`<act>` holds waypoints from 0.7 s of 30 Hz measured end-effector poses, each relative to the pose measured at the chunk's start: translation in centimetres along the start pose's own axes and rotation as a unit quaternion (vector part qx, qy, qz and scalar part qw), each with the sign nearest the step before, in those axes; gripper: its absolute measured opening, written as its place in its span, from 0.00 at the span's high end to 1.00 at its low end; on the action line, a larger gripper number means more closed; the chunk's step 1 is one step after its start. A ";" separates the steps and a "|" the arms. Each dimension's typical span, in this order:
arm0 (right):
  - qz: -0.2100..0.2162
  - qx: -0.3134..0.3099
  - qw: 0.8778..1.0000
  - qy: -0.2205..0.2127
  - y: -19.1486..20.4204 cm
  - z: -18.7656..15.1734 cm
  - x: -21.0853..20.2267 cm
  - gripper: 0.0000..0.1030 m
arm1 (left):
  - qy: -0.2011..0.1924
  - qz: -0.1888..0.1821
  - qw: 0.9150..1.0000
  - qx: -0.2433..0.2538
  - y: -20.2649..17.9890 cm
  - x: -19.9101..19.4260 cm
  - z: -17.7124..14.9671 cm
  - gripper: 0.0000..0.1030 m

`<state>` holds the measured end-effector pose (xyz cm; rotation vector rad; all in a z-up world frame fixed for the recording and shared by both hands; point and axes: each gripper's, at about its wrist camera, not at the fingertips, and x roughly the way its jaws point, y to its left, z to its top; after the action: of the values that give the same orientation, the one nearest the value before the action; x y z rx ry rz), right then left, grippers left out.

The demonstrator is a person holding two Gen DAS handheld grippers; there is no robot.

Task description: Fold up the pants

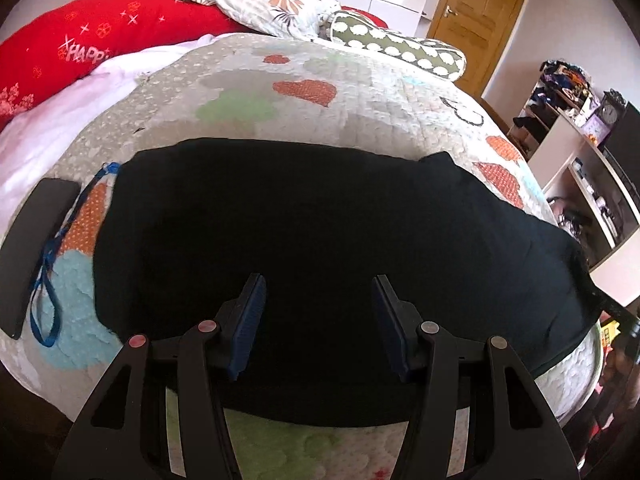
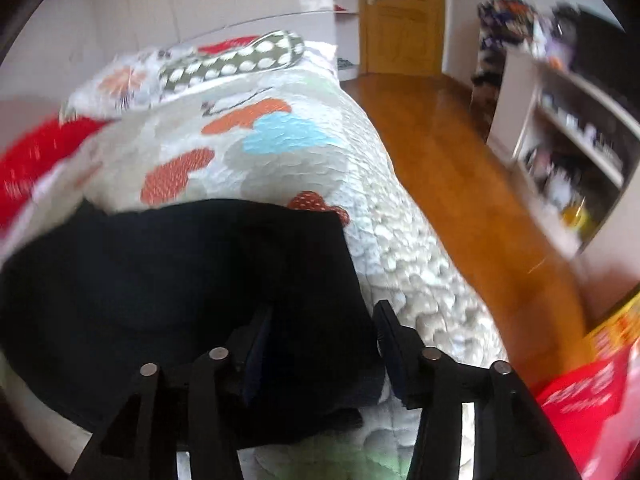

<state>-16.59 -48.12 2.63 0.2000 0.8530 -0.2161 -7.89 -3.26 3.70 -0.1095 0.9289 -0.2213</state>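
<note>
The black pants lie spread flat across the quilted bed. In the left wrist view my left gripper is open and empty, hovering over the near middle of the pants. In the right wrist view the pants fill the lower left, with their right edge running down toward my fingers. My right gripper is open and empty, its fingers straddling that right edge near the bed's side. The right view is blurred by motion.
A black phone with a blue lanyard lies left of the pants. Red, floral and dotted pillows sit at the head of the bed. Wooden floor, shelves and a red box lie to the right.
</note>
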 end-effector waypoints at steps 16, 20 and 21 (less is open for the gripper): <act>0.095 -0.036 0.994 -0.027 5.8 -1.6 -4.6 0.52 | -0.013 0.001 1.000 -0.018 0.4 -1.4 -0.9 0.47; 0.108 -0.048 0.993 -0.012 7.0 -2.2 -3.8 0.52 | -0.023 0.007 1.000 -0.010 0.4 -2.0 -1.0 0.47; 0.108 -0.050 0.993 -0.008 7.1 -2.3 -3.4 0.52 | -0.023 0.010 1.000 -0.007 0.4 -1.8 -1.1 0.47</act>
<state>-18.55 -40.28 4.37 0.1944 0.8180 0.0284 -9.76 -2.44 4.38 -0.1185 0.8865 -0.1927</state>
